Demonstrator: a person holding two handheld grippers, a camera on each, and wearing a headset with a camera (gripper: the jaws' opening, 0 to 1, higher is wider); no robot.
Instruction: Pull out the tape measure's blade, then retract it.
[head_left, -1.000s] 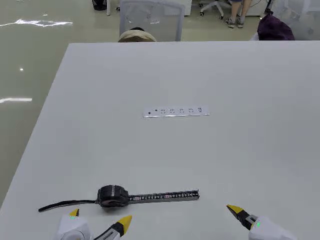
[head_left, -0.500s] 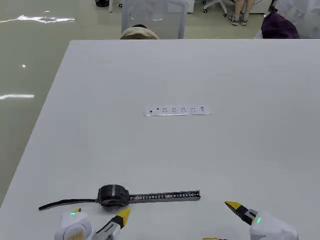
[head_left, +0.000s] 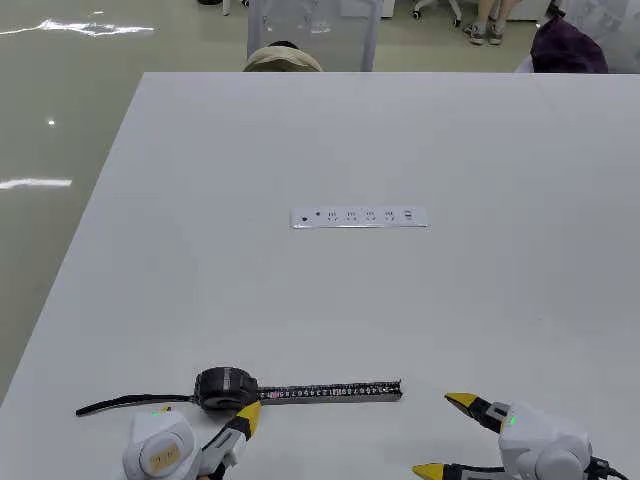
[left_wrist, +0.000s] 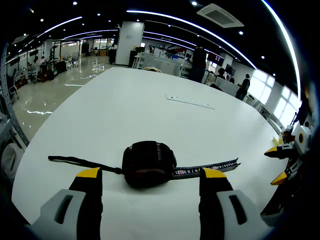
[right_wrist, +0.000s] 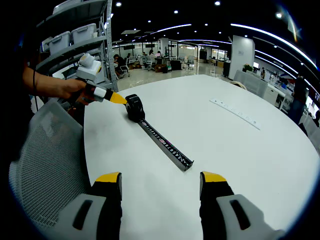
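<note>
A black tape measure (head_left: 226, 388) lies near the white table's front edge, its blade (head_left: 335, 391) pulled out a short way to the right and its strap (head_left: 120, 405) trailing left. My left gripper (head_left: 205, 425) is open just in front of the case, which lies close ahead between the two fingertips in the left gripper view (left_wrist: 148, 163); I cannot tell if they touch. My right gripper (head_left: 443, 435) is open too, a little right of and nearer than the blade's end. In the right gripper view the blade (right_wrist: 165, 142) runs away from the open jaws towards the case (right_wrist: 135, 107).
A white power strip (head_left: 358, 217) lies flat at the middle of the table (head_left: 500, 300). Chairs and a bag stand beyond the far edge. A grey mesh chair back (right_wrist: 45, 150) is beside the table's near edge.
The left gripper has edged forward, closer to the tape measure's case. The right gripper has shifted slightly left and its lower fingertip has come into view. The tape measure has not moved.
</note>
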